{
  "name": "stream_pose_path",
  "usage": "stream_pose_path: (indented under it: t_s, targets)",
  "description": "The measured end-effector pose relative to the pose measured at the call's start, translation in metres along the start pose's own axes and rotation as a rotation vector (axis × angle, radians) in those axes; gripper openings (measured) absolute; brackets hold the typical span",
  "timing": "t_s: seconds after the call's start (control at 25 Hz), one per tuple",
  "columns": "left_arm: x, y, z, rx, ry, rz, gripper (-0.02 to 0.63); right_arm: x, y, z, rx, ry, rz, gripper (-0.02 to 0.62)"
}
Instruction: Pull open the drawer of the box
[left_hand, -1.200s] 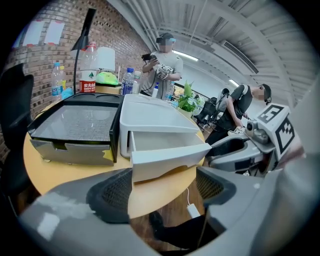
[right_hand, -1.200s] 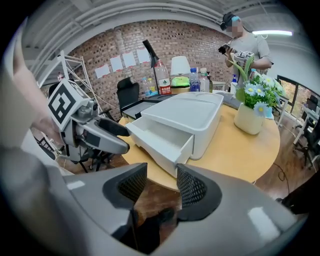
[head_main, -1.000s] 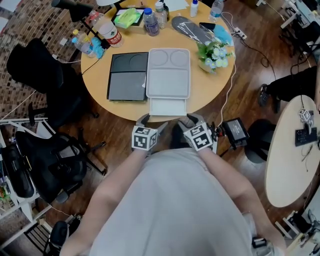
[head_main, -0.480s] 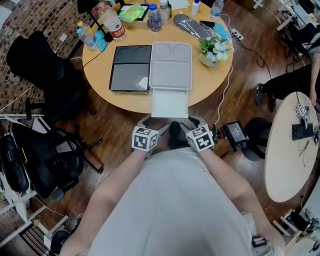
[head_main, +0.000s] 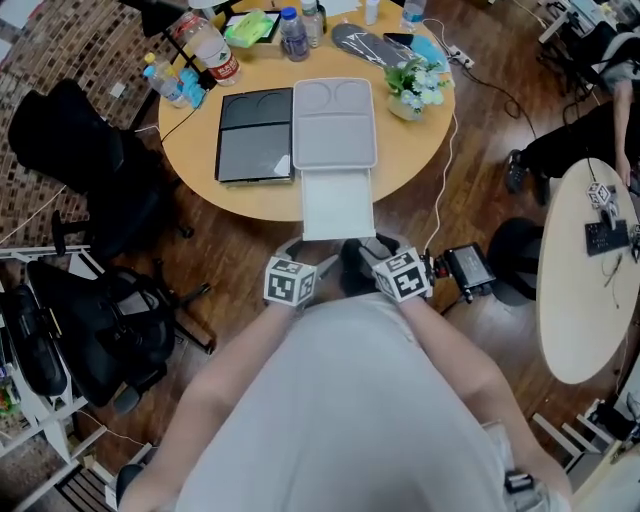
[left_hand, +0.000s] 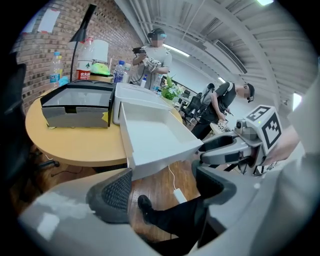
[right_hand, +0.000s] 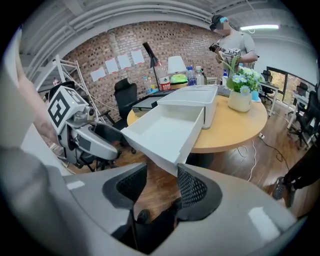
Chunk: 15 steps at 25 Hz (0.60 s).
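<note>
The white box (head_main: 334, 125) stands on the round wooden table (head_main: 210, 190), and its drawer (head_main: 338, 203) is pulled far out over the table's near edge. The drawer is empty. My left gripper (head_main: 291, 246) sits at the drawer front's left corner and my right gripper (head_main: 384, 245) at its right corner. In the left gripper view the jaws of the left gripper (left_hand: 164, 185) stand wide apart under the drawer front (left_hand: 165, 160). The right gripper (right_hand: 161, 184) has a narrower gap, with the drawer's corner (right_hand: 175, 162) just above it. Whether either touches the drawer is unclear.
A black box (head_main: 256, 135) lies left of the white one. Bottles (head_main: 205, 45) and a flower pot (head_main: 415, 90) stand at the table's back. Black office chairs (head_main: 70, 130) are at the left, a power adapter (head_main: 465, 268) on the floor, and a second table (head_main: 590, 270) at the right.
The drawer has slid further out of the box toward me over the second. Both grippers stayed at its front as it came.
</note>
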<state>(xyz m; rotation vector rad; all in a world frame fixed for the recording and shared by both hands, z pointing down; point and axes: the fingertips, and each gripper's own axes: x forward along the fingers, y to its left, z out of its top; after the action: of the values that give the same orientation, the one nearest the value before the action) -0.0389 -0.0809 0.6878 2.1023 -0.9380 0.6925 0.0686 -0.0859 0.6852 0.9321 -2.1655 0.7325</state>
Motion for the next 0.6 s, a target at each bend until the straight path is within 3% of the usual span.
stream_pose_path:
  t_s: [0.32,0.6]
  targets:
    - [-0.002,-0.001,-0.006,-0.018,-0.004,-0.033,0.421,-0.002,0.002,-0.006,0.027,-0.019,0.000,0.183]
    - [-0.014,0.009,-0.011,-0.019,-0.045,-0.001,0.399,-0.007,0.007,0.009,0.000,-0.097,0.009,0.183]
